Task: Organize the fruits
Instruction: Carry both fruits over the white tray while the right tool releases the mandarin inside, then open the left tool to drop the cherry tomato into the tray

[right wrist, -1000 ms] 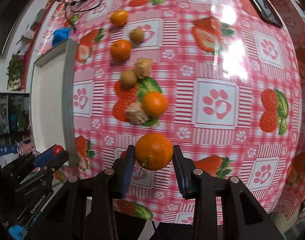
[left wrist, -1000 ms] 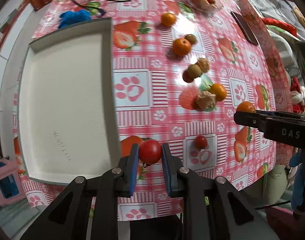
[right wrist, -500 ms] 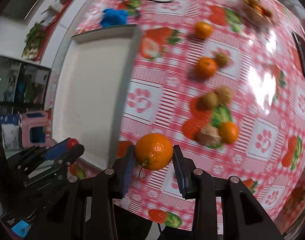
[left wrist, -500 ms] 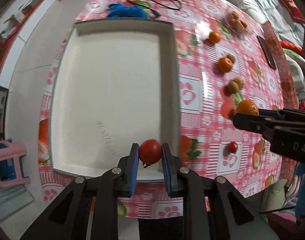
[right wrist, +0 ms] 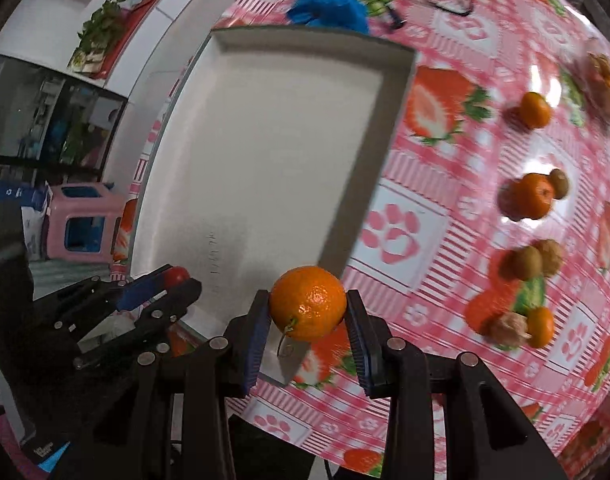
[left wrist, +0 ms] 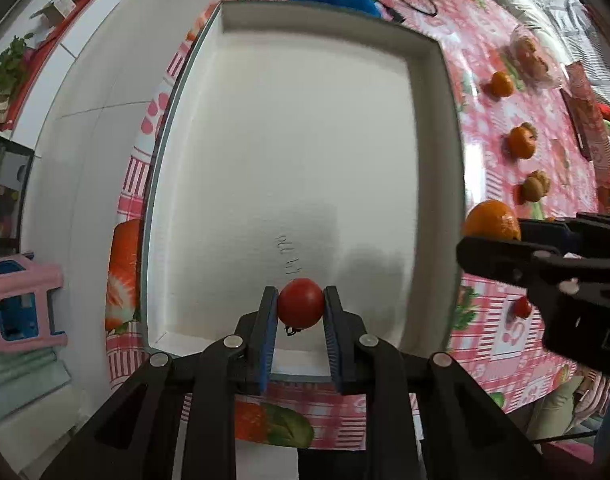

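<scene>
Glossy smooth tomato (left wrist: 300,302), dimpled shiny orange (right wrist: 308,302), matt white tray (left wrist: 305,80), glossy plastic cloth (right wrist: 445,216) over the desk.

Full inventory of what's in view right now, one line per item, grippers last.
tomato: 1, red, held over the tray's near end
big orange: 1, orange, held over the tray's near right corner
tray: 1, white, nothing lying inside
loose oranges: 3, orange, on the cloth right of the tray
brown fruits: several, brown or tan, among the oranges
small tomato: 1, red, on the cloth
blue cloth: 1, beyond the tray
tablecloth: pink check, strawberry print
stool: 1, pink, floor
left gripper: black
right gripper: black
</scene>
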The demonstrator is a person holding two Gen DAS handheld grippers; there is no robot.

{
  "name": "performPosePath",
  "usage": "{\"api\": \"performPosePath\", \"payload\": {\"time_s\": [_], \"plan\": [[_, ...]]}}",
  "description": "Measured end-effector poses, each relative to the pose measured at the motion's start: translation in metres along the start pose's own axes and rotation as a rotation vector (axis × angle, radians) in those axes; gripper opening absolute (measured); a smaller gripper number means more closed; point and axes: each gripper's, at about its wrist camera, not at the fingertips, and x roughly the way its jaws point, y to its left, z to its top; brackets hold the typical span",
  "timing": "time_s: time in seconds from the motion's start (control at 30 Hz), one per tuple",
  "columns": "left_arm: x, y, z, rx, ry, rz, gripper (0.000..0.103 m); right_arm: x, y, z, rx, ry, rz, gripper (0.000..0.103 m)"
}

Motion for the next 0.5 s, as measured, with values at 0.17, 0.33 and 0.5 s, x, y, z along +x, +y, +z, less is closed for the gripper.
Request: {"api": "performPosePath", "payload": {"time_s": [0.17,0.33,0.5], "plan": [[0.016,0.004,-0.001,-0.011,0.032,0.003,0.024,0.020,0.013,0.009,0.001,0.039,0.017,0.039],[0.026,0.003,0.000,-0.016,0.049,-0.008,0.025,0.034,0.020,0.012,-0.005,0.090,0.010,0.039],[0.027,0.000,0.000,0.005,0.041,-0.013,0.049,0.038,0.025,0.016,-0.002,0.100,0.014,0.044]]}}
